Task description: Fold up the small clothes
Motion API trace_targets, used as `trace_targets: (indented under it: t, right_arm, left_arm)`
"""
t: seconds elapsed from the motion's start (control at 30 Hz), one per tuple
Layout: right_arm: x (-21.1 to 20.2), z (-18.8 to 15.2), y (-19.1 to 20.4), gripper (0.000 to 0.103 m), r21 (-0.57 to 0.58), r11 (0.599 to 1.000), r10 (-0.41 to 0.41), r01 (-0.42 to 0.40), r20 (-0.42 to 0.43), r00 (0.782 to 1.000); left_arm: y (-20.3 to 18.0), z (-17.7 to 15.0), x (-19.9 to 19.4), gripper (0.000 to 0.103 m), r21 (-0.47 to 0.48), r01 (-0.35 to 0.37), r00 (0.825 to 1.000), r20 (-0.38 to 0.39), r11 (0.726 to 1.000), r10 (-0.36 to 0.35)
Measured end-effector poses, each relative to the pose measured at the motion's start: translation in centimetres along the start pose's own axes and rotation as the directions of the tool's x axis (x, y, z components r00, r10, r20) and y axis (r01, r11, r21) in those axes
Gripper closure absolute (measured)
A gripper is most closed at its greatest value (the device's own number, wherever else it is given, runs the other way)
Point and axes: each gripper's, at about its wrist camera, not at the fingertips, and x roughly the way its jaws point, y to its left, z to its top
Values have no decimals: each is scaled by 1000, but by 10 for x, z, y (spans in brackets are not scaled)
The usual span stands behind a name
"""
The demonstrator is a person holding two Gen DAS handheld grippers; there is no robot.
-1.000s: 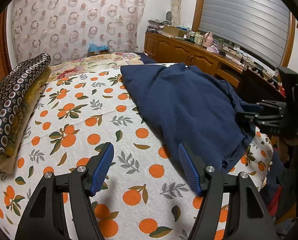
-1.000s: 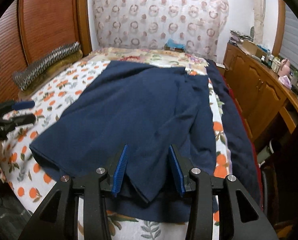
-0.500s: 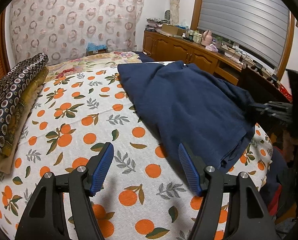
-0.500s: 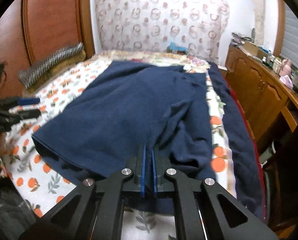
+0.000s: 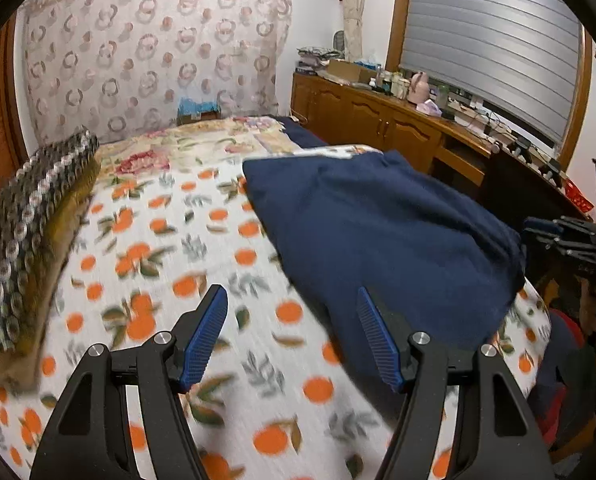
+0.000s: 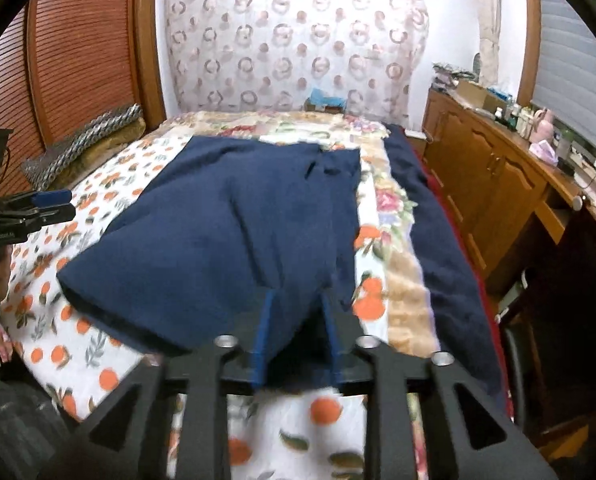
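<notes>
A navy blue garment [image 5: 382,240] lies spread on the orange-print bedspread [image 5: 158,264]; it also shows in the right wrist view [image 6: 234,236]. My left gripper [image 5: 292,340] is open and empty, hovering over the bedspread at the garment's left edge. My right gripper [image 6: 296,332] has its jaws partly apart with the garment's near hem bunched between the blue pads [image 6: 263,332]; the hem is lifted off the bed. The right gripper also shows at the far right of the left wrist view [image 5: 558,236].
Folded patterned blankets [image 5: 22,232] lie along the bed's left side. A wooden sideboard [image 6: 498,176] with clutter stands to the right. A dark blue blanket [image 6: 438,248] runs along the bed's right edge. A patterned curtain [image 6: 298,40] hangs behind.
The right gripper closed on the garment's hem, then its jaws parted somewhat while the cloth rose and moved forward. The left gripper stayed open and drifted slightly toward the garment.
</notes>
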Motion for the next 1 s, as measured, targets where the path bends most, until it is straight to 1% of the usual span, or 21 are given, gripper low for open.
trace_targets:
  t: [0.07, 0.1, 0.2, 0.3, 0.37, 0.43, 0.6, 0.77, 0.83, 0.87, 0.9, 1.0]
  right_arm:
    - [1, 14, -6, 61, 2, 1000, 0, 0, 30, 1000]
    - [3, 21, -9, 60, 1, 1000, 4, -4, 40, 999]
    - [19, 44, -17, 60, -14, 1000, 20, -19, 52, 998]
    - [48, 67, -23, 60, -25, 999, 44, -43, 40, 998]
    - [71, 82, -24, 60, -25, 997, 68, -67, 29, 997]
    - [90, 86, -26, 60, -32, 995, 97, -96, 23, 995]
    - [146, 103, -36, 60, -68, 987, 141, -143, -37, 989]
    - [179, 118, -50, 60, -74, 978, 188, -195, -93, 978]
    - [188, 124, -55, 60, -73, 975, 202, -210, -105, 974]
    - [192, 127, -54, 60, -73, 972, 213, -222, -107, 971]
    - [194, 127, -55, 60, -73, 969, 227, -236, -111, 967]
    - [201, 130, -55, 60, -75, 963, 248, -258, -121, 961]
  left_arm:
    - [0, 9, 5, 34, 11, -1, 1000, 6, 1000, 1]
    - [0, 16, 10, 33, 20, 0, 1000, 3, 1000, 0]
    - [-1, 27, 23, 24, 35, 29, 1000, -11, 999, -29]
    - [-1, 38, 45, 24, 48, 40, 998, -48, 998, -38]
    - [0, 42, 59, 23, 56, 30, 997, -73, 998, -26]
    - [2, 46, 74, 23, 62, 20, 995, -97, 998, -14]
    - [12, 55, 107, 23, 57, 11, 988, -155, 998, -2]
    - [21, 59, 130, 23, 50, -7, 981, -195, 999, 16]
    - [23, 56, 137, 12, 47, -11, 978, -209, 999, 20]
    - [24, 54, 140, 12, 43, -9, 976, -217, 999, 18]
    - [23, 53, 140, 12, 51, -12, 978, -205, 999, 23]
    - [23, 52, 140, 12, 57, -14, 979, -202, 998, 25]
